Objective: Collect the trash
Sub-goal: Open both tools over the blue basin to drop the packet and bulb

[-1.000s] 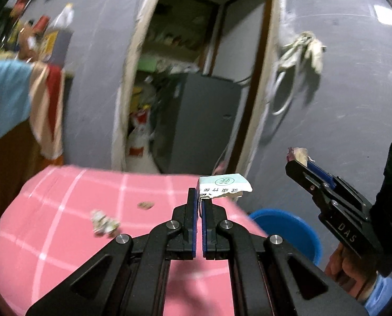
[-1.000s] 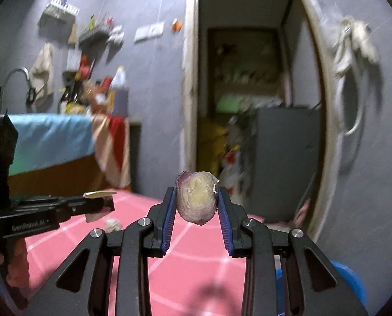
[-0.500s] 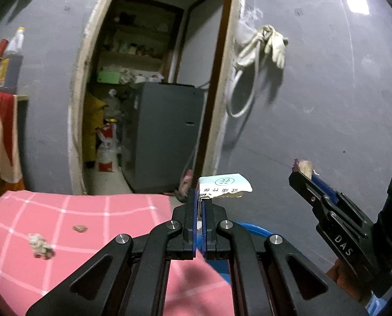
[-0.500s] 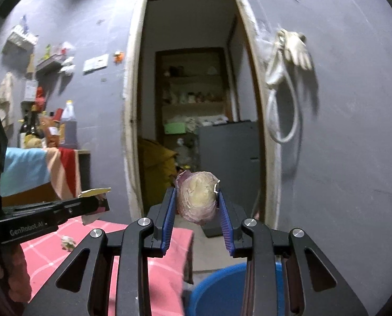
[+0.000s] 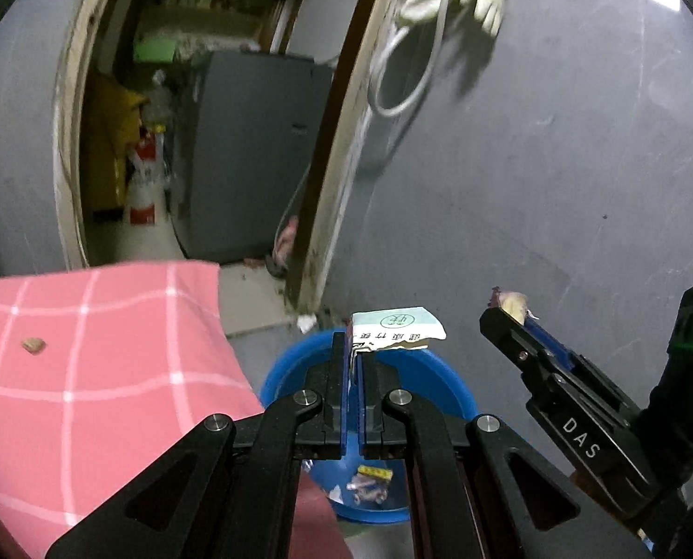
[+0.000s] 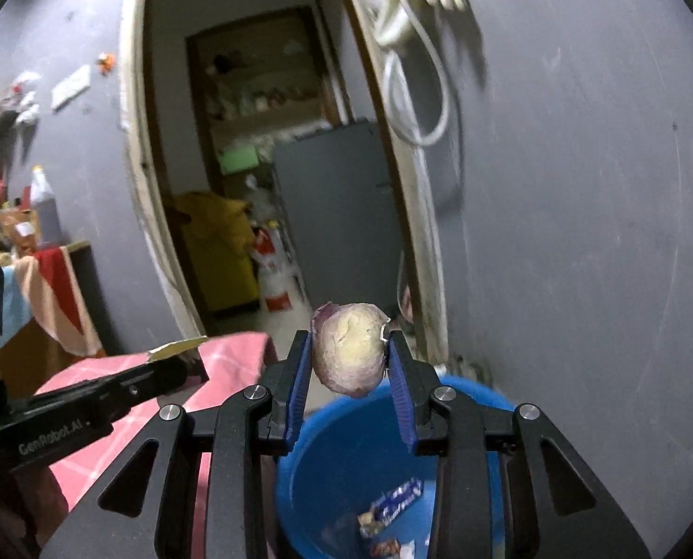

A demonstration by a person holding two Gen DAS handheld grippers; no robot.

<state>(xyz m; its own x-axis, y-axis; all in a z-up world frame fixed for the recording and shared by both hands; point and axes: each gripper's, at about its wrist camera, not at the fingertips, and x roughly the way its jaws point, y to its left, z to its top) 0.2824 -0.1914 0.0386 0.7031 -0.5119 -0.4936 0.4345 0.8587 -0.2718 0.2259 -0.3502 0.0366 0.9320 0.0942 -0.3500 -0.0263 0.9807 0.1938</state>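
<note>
My left gripper (image 5: 354,349) is shut on a white and green paper scrap (image 5: 397,327), held over the near rim of a blue bucket (image 5: 290,368) that has wrappers inside. My right gripper (image 6: 349,354) is shut on a purple and yellow peel piece (image 6: 349,354), above the same bucket (image 6: 346,447). The right gripper also shows at the right of the left wrist view (image 5: 509,312), and the left gripper at the left of the right wrist view (image 6: 179,363).
A table with a pink checked cloth (image 5: 90,372) stands left of the bucket, with small scraps (image 5: 33,345) on it. A grey wall is behind the bucket. An open doorway (image 6: 262,163) shows a grey cabinet and clutter beyond.
Both grippers have swung right from over the pink table to above the blue bucket, tilting downward. Each keeps hold of its piece of trash.
</note>
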